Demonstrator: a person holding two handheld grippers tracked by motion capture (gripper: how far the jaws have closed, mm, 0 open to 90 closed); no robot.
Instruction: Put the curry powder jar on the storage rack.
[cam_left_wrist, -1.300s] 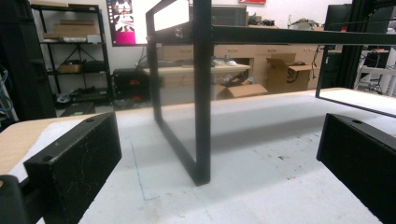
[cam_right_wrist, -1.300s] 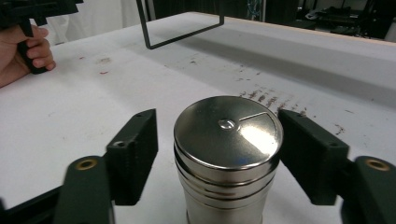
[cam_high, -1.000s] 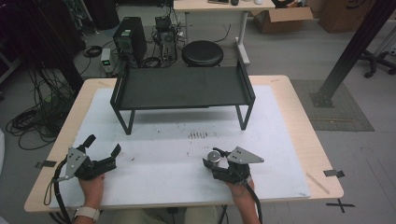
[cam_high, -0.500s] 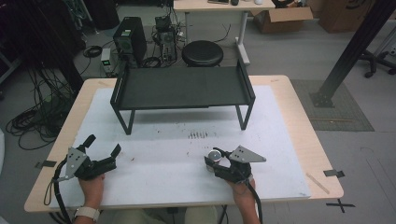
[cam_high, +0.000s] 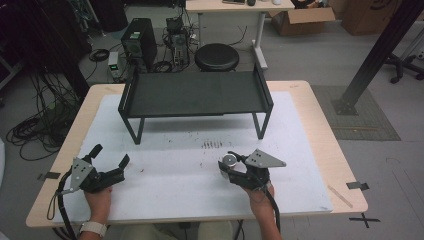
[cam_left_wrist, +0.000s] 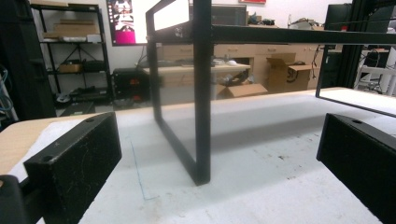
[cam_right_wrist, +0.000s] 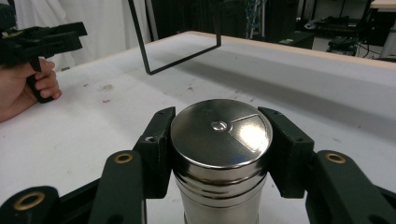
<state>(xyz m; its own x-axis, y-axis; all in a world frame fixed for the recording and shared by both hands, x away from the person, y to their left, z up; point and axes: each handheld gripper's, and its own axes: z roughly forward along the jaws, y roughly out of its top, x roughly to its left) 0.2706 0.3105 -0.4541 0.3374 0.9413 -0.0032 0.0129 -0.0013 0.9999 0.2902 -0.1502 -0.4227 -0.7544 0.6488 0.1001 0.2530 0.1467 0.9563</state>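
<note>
Jaws first: on my right gripper (cam_right_wrist: 219, 140) the two black jaws press against either side of a steel shaker (cam_right_wrist: 219, 149), just below its lid, so I record it as clamped on that item; on my left gripper (cam_left_wrist: 210, 158) the jaws stand wide apart with nothing between them. The shaker stands upright, its polished lid with a wedge-shaped pour flap facing up; in the high view it sits at the right gripper's (cam_high: 231, 167) tip, over the white mat (cam_high: 170, 175) at the near right, well apart from the black rack (cam_high: 195, 95). I cannot tell whether its base rests on the mat or is raised off it. The left gripper (cam_high: 107, 160) idles at the near left, its hand resting low on the mat. My judgement: the grasp is made and the carry is the step in hand; the rack's flat top is the likely destination. The next move calls for a level lift, then forward travel clearing the rack's raised side rail. Count: one shaker, one rack, one mat, two grippers.
</note>
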